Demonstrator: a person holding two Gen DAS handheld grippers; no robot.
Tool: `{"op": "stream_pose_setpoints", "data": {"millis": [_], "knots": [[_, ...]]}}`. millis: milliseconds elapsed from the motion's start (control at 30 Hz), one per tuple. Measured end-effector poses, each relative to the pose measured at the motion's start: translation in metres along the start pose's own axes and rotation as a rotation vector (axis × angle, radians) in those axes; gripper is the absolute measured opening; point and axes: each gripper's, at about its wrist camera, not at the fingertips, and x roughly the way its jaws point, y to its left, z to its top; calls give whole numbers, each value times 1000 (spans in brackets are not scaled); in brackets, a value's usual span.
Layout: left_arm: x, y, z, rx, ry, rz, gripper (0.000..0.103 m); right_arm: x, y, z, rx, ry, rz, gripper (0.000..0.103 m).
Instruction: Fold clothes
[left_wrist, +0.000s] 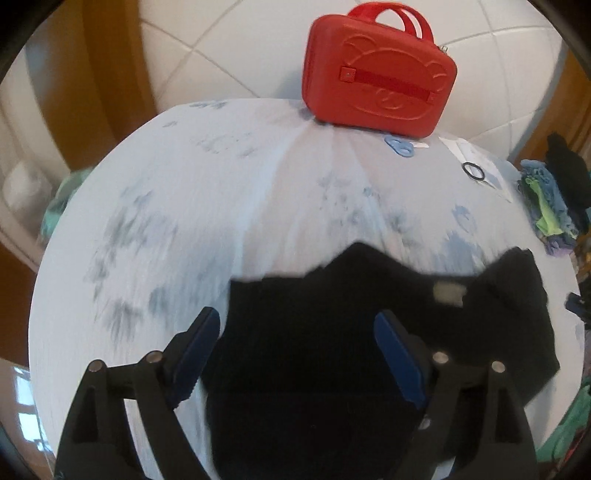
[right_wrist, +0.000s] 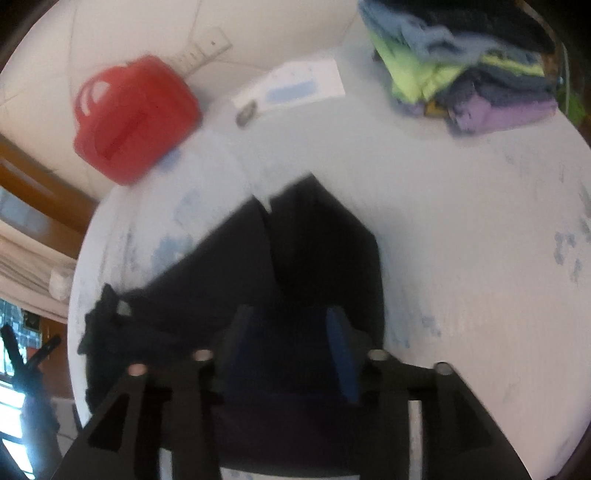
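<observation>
Black garment (left_wrist: 314, 350) lies part-folded on table (left_wrist: 166, 221); left gripper (left_wrist: 295, 350) and right gripper (right_wrist: 291, 347) hang open, holding nothing. Next: regrip 6 o'clock edge.

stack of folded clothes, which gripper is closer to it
Right. The right gripper hangs over the black garment with the stack of folded clothes just ahead to its right; from the left gripper the stack sits far off at the table's right edge.
</observation>
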Motion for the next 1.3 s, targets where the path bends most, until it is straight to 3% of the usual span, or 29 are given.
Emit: {"op": "stream_pose_setpoints", "data": {"millis": [133, 400, 500, 533, 600, 633, 667, 733, 767, 800, 833, 1000, 1067, 1167, 1233, 1300], "knots": [[40, -19, 16, 13, 36, 16, 77, -1, 6, 2, 13, -5, 34, 56], [99, -23, 1, 43, 148, 47, 77, 18, 5, -2, 14, 38, 12, 63], [107, -26, -8, 65, 148, 58, 77, 28, 12, -2, -19, 61, 1, 67], [106, -28, -8, 78, 139, 59, 74, 34, 16, -2, -35, 72, 4, 69], [103, -34, -10, 101, 123, 69, 47, 48, 25, -1, -63, 83, 0, 74], [100, -36, -9, 108, 120, 91, 21, 55, 27, 0, -67, 85, -8, 78], [98, -40, -8, 122, 124, 99, 8, 61, 31, 2, -78, 83, -23, 80], [91, -46, -7, 140, 110, 112, 8, 74, 37, 7, -108, 73, -64, 79], [86, -48, -5, 148, 95, 122, 8, 80, 42, 9, -127, 82, -78, 75], [77, -49, -1, 149, 66, 128, 8, 86, 47, 11, -148, 101, -89, 43], [65, -49, 5, 143, 30, 123, 7, 90, 53, 13, -175, 117, -110, 4], [2, -34, 49, 88, -158, 113, 7, 42, 64, 45, -206, -16, -70, 5], [-12, -29, 57, 79, -183, 88, 7, 22, 60, 55, -201, -18, -52, 5], [-18, -27, 51, 99, -167, 60, 7, 20, 55, 46, -231, 93, -54, 5], [-5, -27, 27, 115, -108, 63, 7, 33, 49, 23, -259, 212, -73, 7], [13, -27, -1, 121, -36, 71, 7, 43, 37, 5, -244, 271, -97, 14]]}}
